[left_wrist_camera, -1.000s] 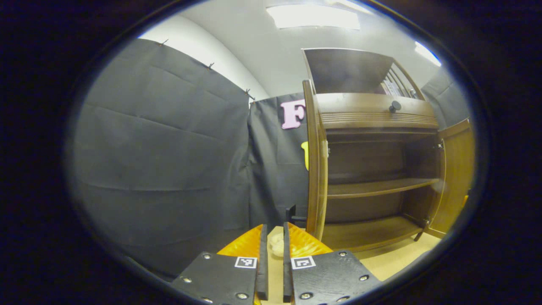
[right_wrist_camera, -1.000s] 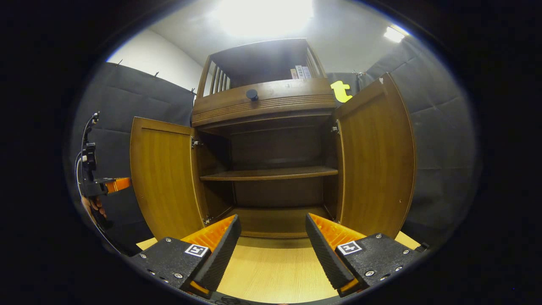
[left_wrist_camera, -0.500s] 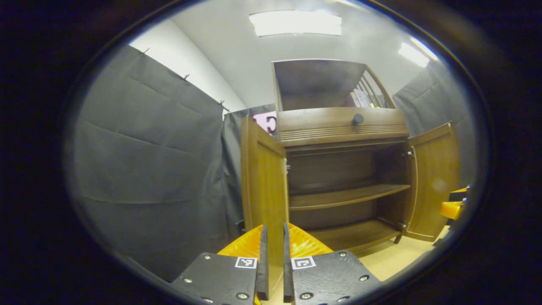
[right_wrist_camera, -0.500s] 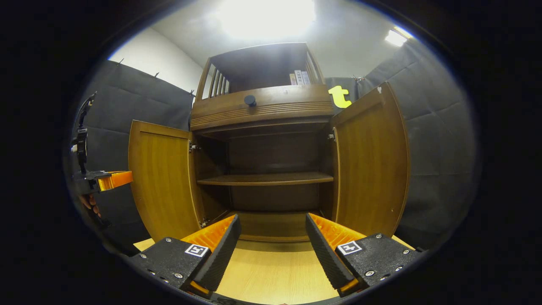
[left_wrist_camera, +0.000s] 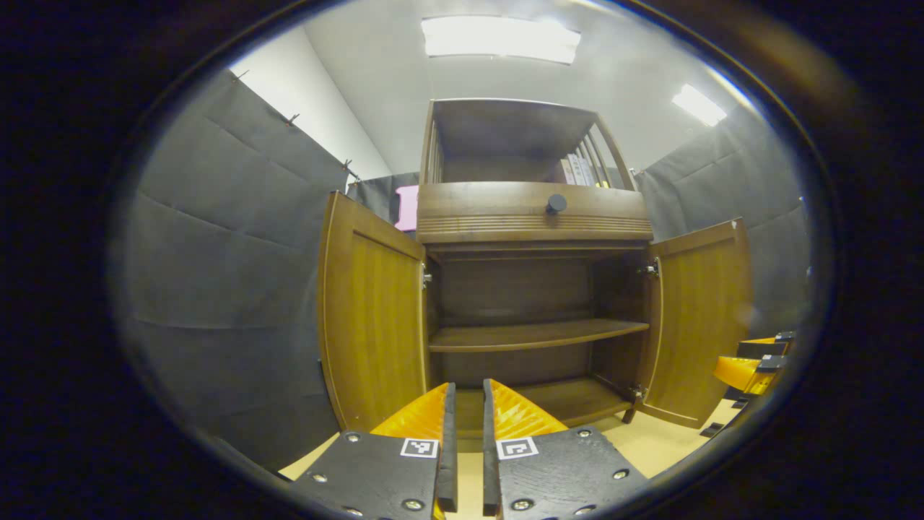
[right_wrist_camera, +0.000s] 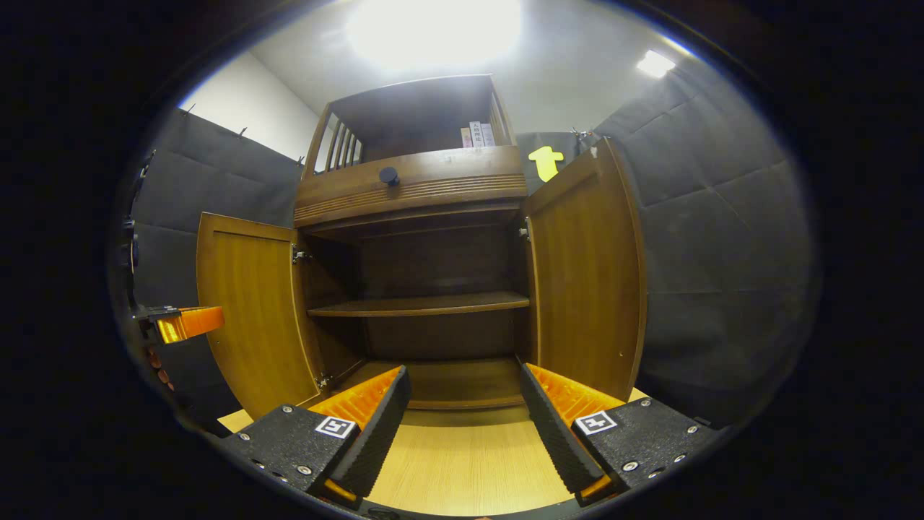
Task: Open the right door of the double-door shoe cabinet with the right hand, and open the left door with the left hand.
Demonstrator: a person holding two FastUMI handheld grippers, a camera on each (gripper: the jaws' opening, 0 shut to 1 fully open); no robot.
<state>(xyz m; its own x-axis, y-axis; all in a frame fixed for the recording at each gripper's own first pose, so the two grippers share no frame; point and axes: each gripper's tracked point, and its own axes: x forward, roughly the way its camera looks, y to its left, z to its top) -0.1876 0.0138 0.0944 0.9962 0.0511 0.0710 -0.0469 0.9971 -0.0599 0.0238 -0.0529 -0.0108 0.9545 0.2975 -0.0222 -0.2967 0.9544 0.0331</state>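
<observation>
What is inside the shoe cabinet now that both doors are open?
The shoe cabinet shows one middle shelf and a bottom board, both bare. The drawer above is closed, its contents hidden.

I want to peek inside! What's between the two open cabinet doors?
Between the left door and right door, the right gripper view shows the open cabinet: one bare shelf and dark back panel.

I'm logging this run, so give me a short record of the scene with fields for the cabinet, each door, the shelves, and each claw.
cabinet: wooden shoe cabinet, on a light wooden floor
left door: open
right door: open
shelves: one middle shelf, bare where visible
drawer knob: dark, round
left claw: fingers nearly together, holding nothing
right claw: open, holding nothing
task state: both doors appear opened
</observation>
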